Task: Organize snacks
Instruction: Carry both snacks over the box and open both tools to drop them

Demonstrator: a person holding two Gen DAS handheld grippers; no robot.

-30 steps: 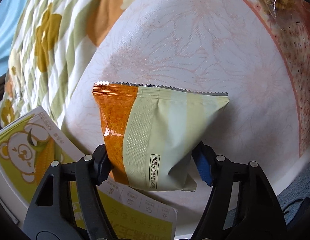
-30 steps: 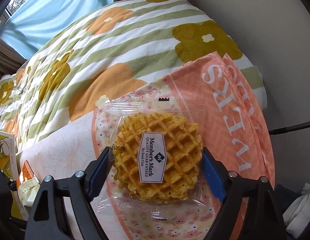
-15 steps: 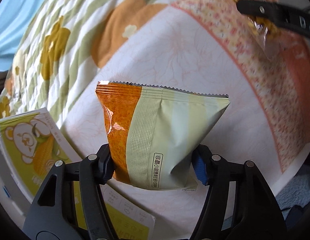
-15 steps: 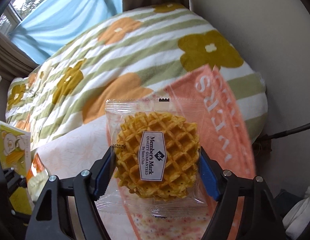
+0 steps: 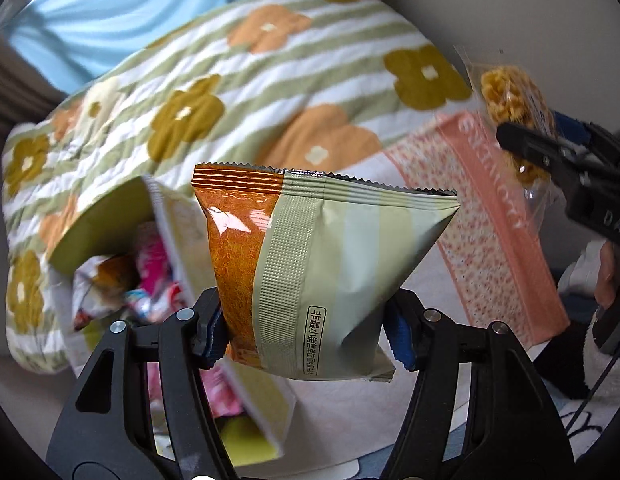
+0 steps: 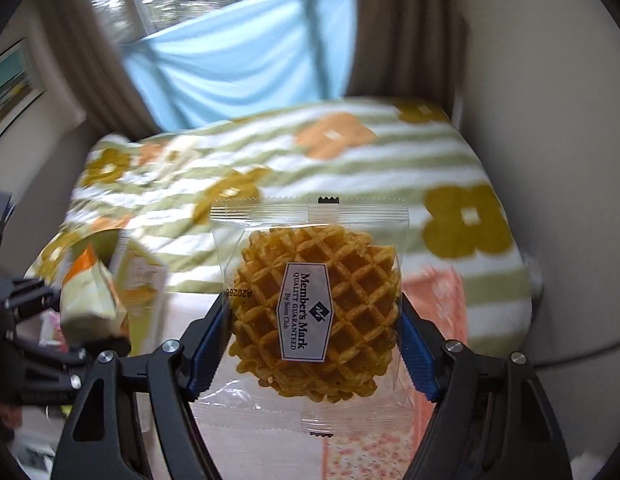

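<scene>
My left gripper [image 5: 310, 336] is shut on an orange and pale green snack bag [image 5: 310, 264], held in the air above the bed. Below and left of it lies an open yellow-green box [image 5: 110, 232] with several wrapped snacks inside. My right gripper [image 6: 315, 340] is shut on a clear-wrapped round waffle [image 6: 315, 312], also lifted off the bed. In the left wrist view the right gripper [image 5: 549, 148] and the waffle [image 5: 509, 96] show at the right edge. In the right wrist view the left gripper [image 6: 50, 320] with the snack bag [image 6: 90, 296] shows at the left.
A flowered green-striped blanket [image 5: 238, 92] covers the bed, with a pink and white cloth [image 5: 489, 232] spread on it. A blue curtain [image 6: 238, 64] and a window lie beyond. A wall [image 6: 549, 120] stands to the right. A person's hand [image 5: 605, 276] holds the right gripper.
Both grippers have risen off the cloth with their snacks held. The open box with its contents has come into the left wrist view, and the window into the right.
</scene>
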